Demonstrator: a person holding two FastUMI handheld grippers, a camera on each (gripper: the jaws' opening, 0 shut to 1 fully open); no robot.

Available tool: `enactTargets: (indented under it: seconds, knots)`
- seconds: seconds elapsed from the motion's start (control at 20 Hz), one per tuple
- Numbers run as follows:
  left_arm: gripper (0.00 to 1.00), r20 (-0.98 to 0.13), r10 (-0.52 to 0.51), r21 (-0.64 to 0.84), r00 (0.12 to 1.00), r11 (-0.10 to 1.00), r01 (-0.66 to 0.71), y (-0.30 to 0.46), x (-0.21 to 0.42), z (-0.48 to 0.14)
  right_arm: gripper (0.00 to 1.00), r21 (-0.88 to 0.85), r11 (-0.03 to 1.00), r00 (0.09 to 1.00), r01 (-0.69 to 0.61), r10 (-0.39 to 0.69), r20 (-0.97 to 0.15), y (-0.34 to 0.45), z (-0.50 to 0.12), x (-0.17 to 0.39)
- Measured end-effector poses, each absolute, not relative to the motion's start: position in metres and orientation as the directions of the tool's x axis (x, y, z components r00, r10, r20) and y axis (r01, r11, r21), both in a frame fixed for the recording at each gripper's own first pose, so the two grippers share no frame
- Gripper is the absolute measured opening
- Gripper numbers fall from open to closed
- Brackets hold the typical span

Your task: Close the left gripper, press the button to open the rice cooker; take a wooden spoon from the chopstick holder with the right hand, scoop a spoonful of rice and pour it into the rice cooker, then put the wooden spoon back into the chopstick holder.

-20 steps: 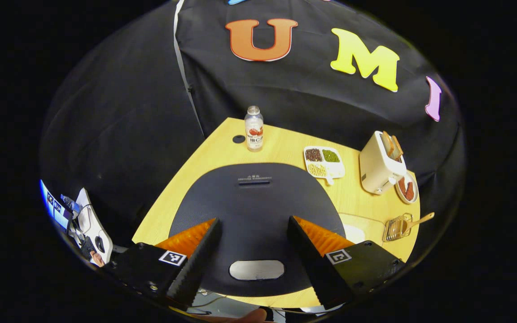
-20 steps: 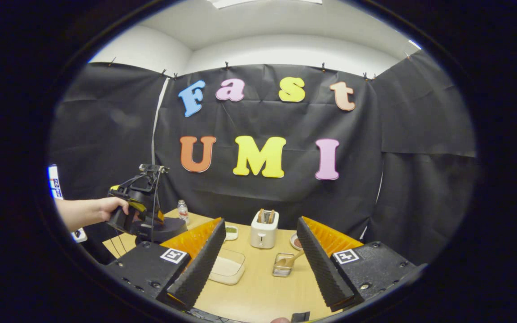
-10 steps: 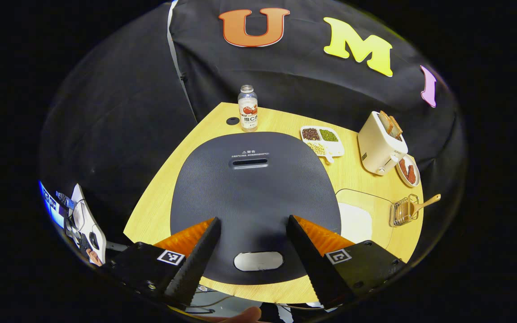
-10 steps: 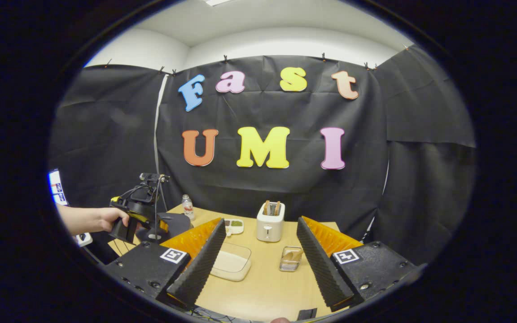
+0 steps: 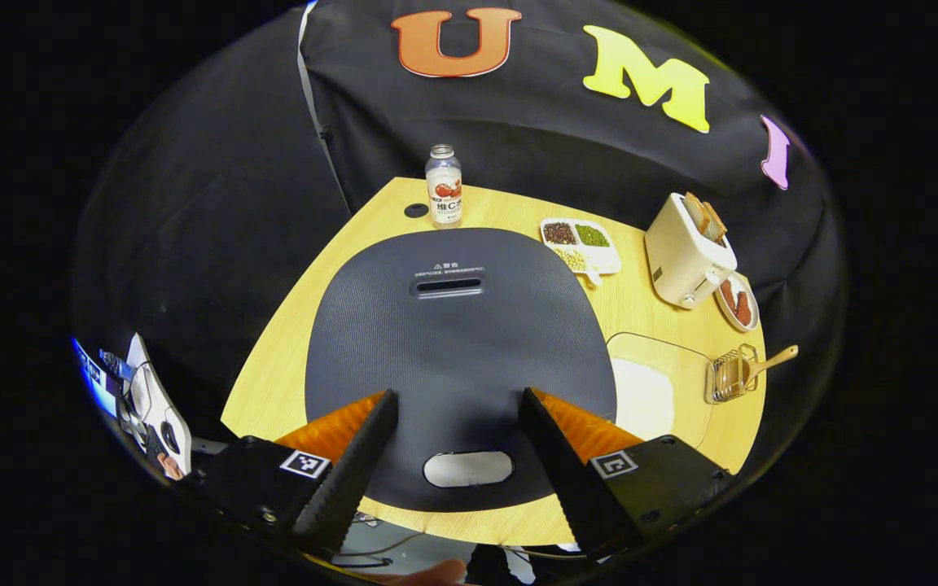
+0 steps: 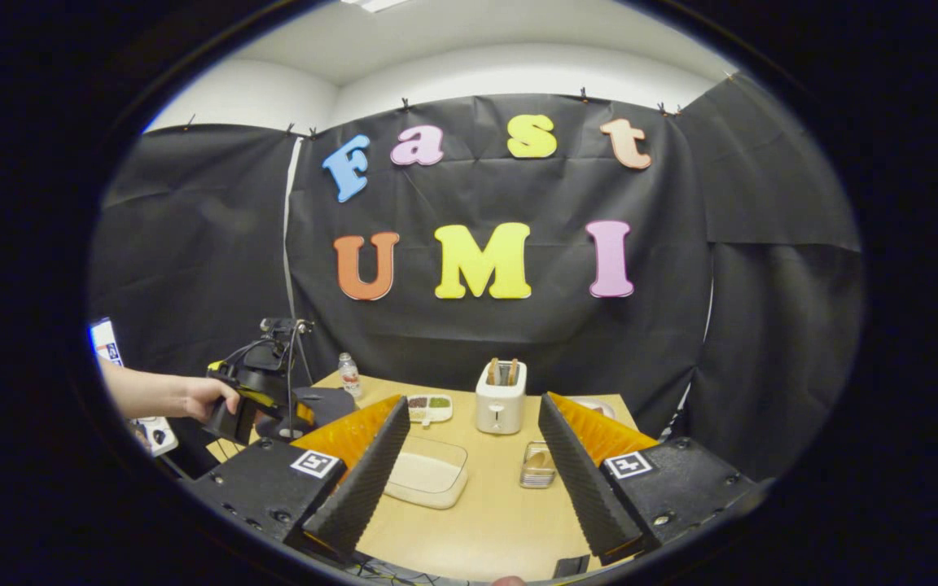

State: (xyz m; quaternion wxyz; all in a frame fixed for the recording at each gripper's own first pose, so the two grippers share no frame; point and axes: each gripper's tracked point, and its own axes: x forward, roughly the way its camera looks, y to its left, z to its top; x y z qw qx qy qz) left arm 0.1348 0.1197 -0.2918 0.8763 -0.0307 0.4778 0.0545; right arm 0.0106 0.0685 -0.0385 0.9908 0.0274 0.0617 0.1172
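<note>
The rice cooker (image 5: 457, 358) is seen at the bench's (image 5: 290, 358) near edge; its oval button (image 5: 468, 469), long axis crosswise, lies at 12 o'clock just beyond the left claw (image 5: 457, 427), whose fingers are spread wide, unclosed. The right claw (image 6: 473, 443), also wide, is held apart.

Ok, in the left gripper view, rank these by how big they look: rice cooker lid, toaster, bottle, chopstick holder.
1. Rice cooker lid, by far the largest, though it lies closest to the camera.
2. Toaster.
3. Bottle and chopstick holder look about alike; fisheye distortion near the edge makes ranking them unsure.
</note>
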Motion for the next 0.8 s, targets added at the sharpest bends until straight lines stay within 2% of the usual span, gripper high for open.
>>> enactTargets:
  seconds: [0.15, 0.2, 0.25, 0.3, 0.4, 0.55, 0.65, 0.8]
  knots:
    - [0.98, -0.810, 0.066, 0.001, 0.582, 0.994, -0.111, 0.119, 0.139, -0.288, 1.00, 0.037, 0.979, 0.974, -0.201, 0.203, -0.103, 0.062, -0.036, 0.013]
    - [1.00, -0.792, 0.070, 0.010, 0.606, 0.995, -0.101, 0.119, 0.141, -0.284, 1.00, 0.023, 0.982, 0.977, -0.187, 0.188, -0.096, 0.057, -0.034, 0.012]
    - [0.96, -0.759, 0.079, 0.030, 0.646, 0.996, -0.087, 0.119, 0.147, -0.279, 1.00, 0.014, 0.984, 0.981, -0.175, 0.175, -0.086, 0.055, -0.031, 0.013]
    - [0.96, -0.715, 0.098, 0.051, 0.692, 0.995, -0.088, 0.120, 0.151, -0.267, 1.00, 0.005, 0.989, 0.985, -0.151, 0.151, -0.078, 0.050, -0.029, 0.013]
    - [0.96, -0.601, 0.101, 0.063, 0.793, 0.995, -0.079, 0.115, 0.152, -0.232, 1.00, -0.002, 0.994, 0.993, -0.106, 0.106, -0.043, 0.041, -0.018, 0.012]
    - [0.97, -0.399, 0.072, 0.035, 0.914, 0.997, -0.063, 0.095, 0.135, -0.171, 1.00, 0.006, 0.995, 0.995, -0.097, 0.097, -0.001, 0.044, -0.004, 0.008]
    - [0.98, -0.250, 0.054, 0.016, 0.967, 0.999, -0.051, 0.080, 0.118, -0.127, 1.00, 0.007, 0.997, 0.997, -0.079, 0.078, 0.024, 0.041, 0.007, 0.008]
    - [0.98, -0.056, 0.035, -0.008, 0.998, 0.999, -0.036, 0.076, 0.076, -0.055, 1.00, 0.033, 0.997, 0.997, -0.065, 0.064, 0.041, 0.043, 0.015, 0.003]
